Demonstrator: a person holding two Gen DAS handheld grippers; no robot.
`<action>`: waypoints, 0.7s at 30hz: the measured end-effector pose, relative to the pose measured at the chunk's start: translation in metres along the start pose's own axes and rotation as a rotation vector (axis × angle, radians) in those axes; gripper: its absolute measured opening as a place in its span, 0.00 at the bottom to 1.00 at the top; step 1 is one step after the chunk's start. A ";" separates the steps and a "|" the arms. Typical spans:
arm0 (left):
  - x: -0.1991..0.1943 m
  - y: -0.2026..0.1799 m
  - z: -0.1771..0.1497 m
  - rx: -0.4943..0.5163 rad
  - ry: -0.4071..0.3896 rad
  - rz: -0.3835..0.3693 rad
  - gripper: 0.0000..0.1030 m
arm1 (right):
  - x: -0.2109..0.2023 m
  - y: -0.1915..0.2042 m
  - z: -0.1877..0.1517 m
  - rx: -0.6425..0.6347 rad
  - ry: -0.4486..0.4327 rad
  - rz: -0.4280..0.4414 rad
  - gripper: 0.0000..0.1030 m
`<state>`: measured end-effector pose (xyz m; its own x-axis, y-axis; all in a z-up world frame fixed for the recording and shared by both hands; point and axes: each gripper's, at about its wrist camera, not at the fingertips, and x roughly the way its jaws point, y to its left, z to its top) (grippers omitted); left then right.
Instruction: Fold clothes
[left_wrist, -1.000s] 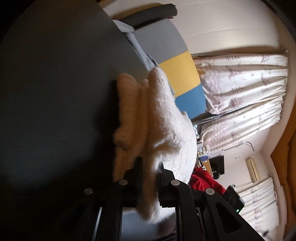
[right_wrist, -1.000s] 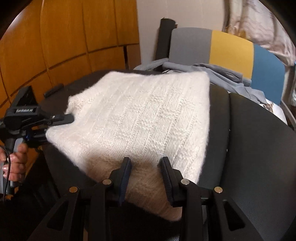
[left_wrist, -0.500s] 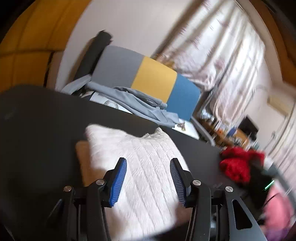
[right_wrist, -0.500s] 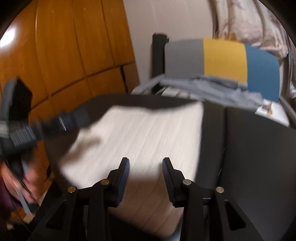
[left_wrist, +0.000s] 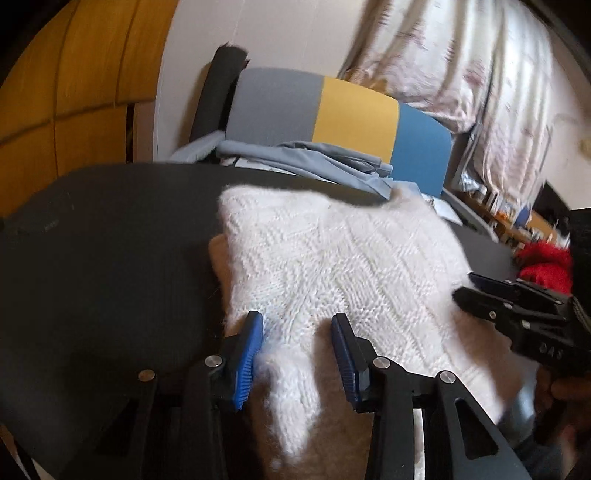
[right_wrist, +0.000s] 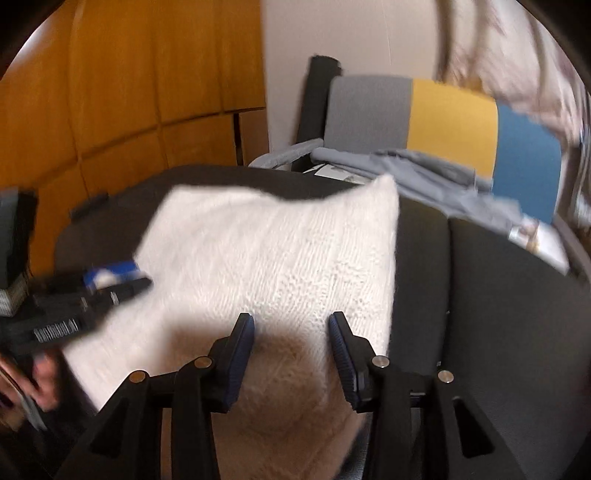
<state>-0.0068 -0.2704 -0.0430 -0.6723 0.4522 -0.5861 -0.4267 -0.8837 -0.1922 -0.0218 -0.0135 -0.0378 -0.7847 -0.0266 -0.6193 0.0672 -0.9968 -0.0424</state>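
Note:
A folded white knit sweater (left_wrist: 332, 258) lies on the black table (left_wrist: 110, 258). My left gripper (left_wrist: 297, 325) hovers at its near left corner. Its jaws are closing, with a ridge of the knit between the blue pads (left_wrist: 251, 354), which do not press on it. My right gripper (right_wrist: 291, 325) stands over the near right edge of the sweater (right_wrist: 266, 251); its jaws are opening and grip nothing. Each gripper shows in the other's view: the right gripper (left_wrist: 469, 291) at the sweater's right side, the left gripper (right_wrist: 122, 280) blurred at the left side.
Behind the table stands a grey, yellow and blue chair back (left_wrist: 354, 110) with a grey garment (left_wrist: 314, 158) draped in front. A red garment (left_wrist: 543, 262) lies at the far right. Wooden panels (right_wrist: 129, 92) stand left and curtains (left_wrist: 461, 66) hang right.
My left gripper let go of the sweater's edge, rolled upright and opened. The right gripper's jaws widened slightly and it shifted a little over the sweater.

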 end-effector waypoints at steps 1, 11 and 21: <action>0.001 -0.001 -0.003 0.006 -0.014 0.003 0.40 | 0.001 0.001 -0.001 -0.013 -0.002 -0.008 0.42; -0.032 0.015 0.003 -0.108 -0.043 -0.007 0.55 | -0.055 -0.021 0.006 0.224 -0.034 0.165 0.43; -0.028 0.022 -0.027 -0.081 0.107 0.017 0.76 | -0.043 0.057 -0.043 -0.146 0.109 0.132 0.43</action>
<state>0.0190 -0.3061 -0.0516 -0.6091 0.4249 -0.6697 -0.3625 -0.9002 -0.2415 0.0425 -0.0663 -0.0475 -0.6924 -0.1397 -0.7079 0.2597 -0.9636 -0.0638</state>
